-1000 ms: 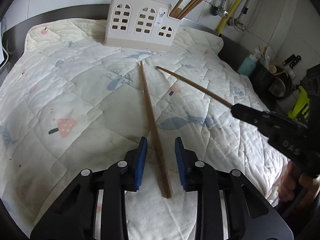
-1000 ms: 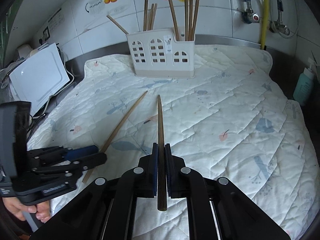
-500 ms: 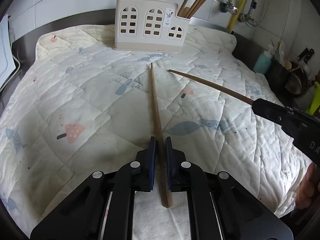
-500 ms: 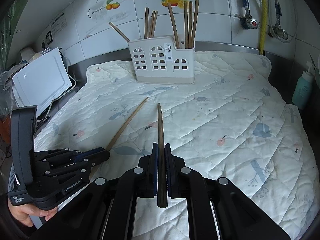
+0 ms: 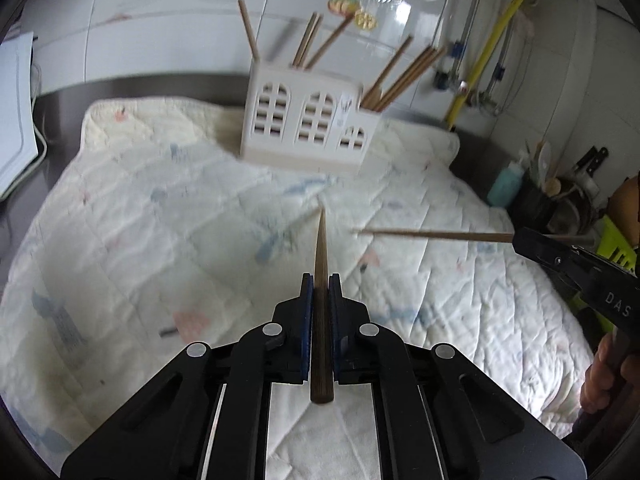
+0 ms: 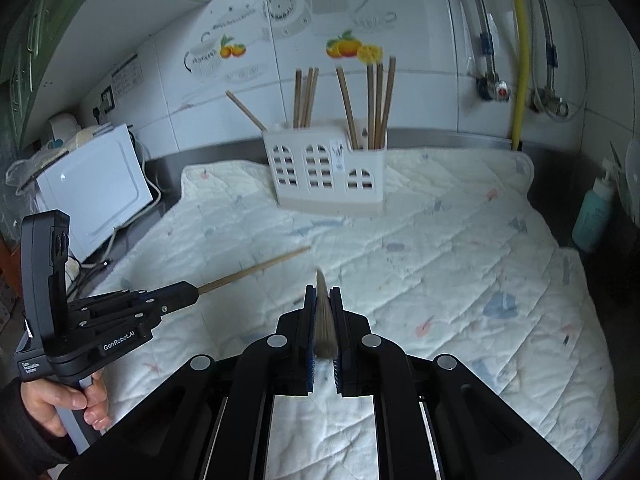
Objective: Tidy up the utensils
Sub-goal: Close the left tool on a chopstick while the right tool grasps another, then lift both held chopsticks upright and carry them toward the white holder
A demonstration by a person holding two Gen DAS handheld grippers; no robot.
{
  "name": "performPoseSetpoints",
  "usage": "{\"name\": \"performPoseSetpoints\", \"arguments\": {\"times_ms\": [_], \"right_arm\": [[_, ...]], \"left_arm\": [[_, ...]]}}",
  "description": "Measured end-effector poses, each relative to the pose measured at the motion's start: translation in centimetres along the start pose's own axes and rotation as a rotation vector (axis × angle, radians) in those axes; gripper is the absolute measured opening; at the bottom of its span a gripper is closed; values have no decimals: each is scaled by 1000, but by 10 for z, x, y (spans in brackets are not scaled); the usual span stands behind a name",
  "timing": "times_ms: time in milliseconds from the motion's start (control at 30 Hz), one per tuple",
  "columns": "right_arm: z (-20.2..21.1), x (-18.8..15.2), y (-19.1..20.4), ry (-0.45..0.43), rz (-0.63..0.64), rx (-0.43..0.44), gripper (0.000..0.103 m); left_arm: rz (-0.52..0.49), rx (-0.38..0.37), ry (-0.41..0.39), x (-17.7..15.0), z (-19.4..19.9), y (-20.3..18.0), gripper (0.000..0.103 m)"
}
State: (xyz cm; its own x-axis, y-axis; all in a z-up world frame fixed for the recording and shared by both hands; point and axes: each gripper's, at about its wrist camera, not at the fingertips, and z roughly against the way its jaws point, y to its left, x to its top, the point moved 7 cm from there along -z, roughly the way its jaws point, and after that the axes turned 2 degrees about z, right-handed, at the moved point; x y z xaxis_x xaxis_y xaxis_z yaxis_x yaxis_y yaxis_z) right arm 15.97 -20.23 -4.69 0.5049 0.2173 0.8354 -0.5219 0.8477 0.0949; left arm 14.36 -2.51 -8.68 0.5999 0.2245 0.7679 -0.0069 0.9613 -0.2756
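Left claw (image 5: 319,282): clamped on a brown chopstick (image 5: 320,248), tip toward the holder.
Right claw (image 6: 323,294): clamped on a second chopstick (image 6: 324,312).
Holder (image 6: 326,172): white, upright on the quilted mat (image 6: 460,264), chopsticks standing inside.

A quilted cream cloth (image 6: 460,264) covered the counter (image 6: 440,138), and a white plastic utensil holder with arched cut-outs (image 6: 326,172) stood on it at the back, near the tiled wall (image 6: 420,60). Brown wooden chopsticks (image 6: 376,104) stood in its compartments. A white boxy appliance (image 6: 96,192) sat left of the cloth; a teal bottle (image 6: 592,216) stood off its right edge. Each held chopstick, left (image 5: 320,280) and right (image 6: 325,320), hung above the cloth before the holder.
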Motion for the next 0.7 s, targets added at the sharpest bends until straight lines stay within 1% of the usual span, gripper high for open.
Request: {"name": "performPoseSetpoints", "arguments": {"times_ms": [167,333,433,500,600,700], "right_arm": [[8,25,6,-29,25,22,7],[11,52,13,-40,57,46,7],[14,80,15,-60,85,55,7],[15,94,15,-72,100,45,7],[19,110,16,-89,117,40,7],[22,115,18,-101,131,36,7]], "left_arm": [[-26,-17,-37,18,7,-1,6],[-75,-35,-47,37,13,-1,6],[-86,-61,-49,55,15,-2,6],[-120,-51,-60,64,16,-4,6],[-131,-78,-25,62,15,-5,6],[-144,-96,17,44,14,-9,6]]}}
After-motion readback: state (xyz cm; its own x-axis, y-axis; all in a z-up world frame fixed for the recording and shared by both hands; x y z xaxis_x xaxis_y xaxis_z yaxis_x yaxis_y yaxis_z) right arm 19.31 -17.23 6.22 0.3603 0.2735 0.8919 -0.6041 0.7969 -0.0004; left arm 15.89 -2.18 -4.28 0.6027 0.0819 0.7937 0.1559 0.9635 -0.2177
